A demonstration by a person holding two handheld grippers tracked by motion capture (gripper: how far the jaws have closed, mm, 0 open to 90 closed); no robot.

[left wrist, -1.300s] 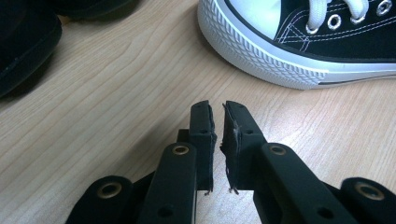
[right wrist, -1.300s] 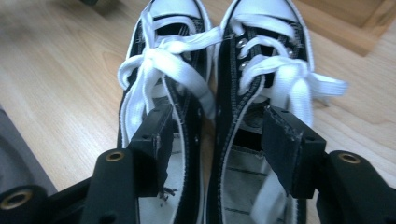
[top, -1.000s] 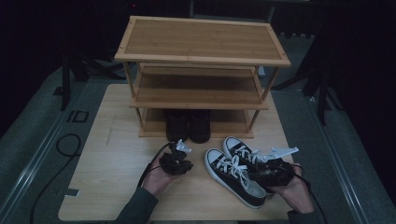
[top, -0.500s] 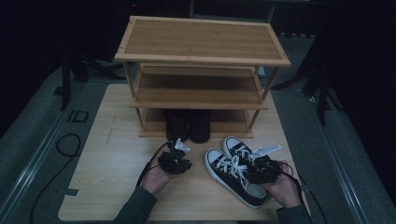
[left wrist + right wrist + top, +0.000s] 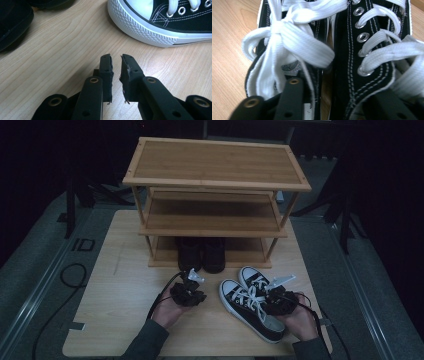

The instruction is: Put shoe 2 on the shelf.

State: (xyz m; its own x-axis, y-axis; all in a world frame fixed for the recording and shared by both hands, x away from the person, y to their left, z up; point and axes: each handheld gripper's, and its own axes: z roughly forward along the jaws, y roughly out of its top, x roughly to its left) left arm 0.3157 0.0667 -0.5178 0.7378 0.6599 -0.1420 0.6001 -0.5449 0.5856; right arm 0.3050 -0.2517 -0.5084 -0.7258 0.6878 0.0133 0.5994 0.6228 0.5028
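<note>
Right gripper [image 5: 274, 296] fingers [image 5: 289, 100] have just been closing and sit down inside the pair of black sneakers [image 5: 252, 305], one in each shoe across the two inner walls; whether they press yet I cannot tell. Left gripper [image 5: 192, 281] fingers [image 5: 107, 72] stand nearly together, a narrow gap between, nothing in it, low over the desk [image 5: 120, 290]. Sneakers lie side by side on the desk's near right, before the shoe rack [image 5: 215, 200].
</note>
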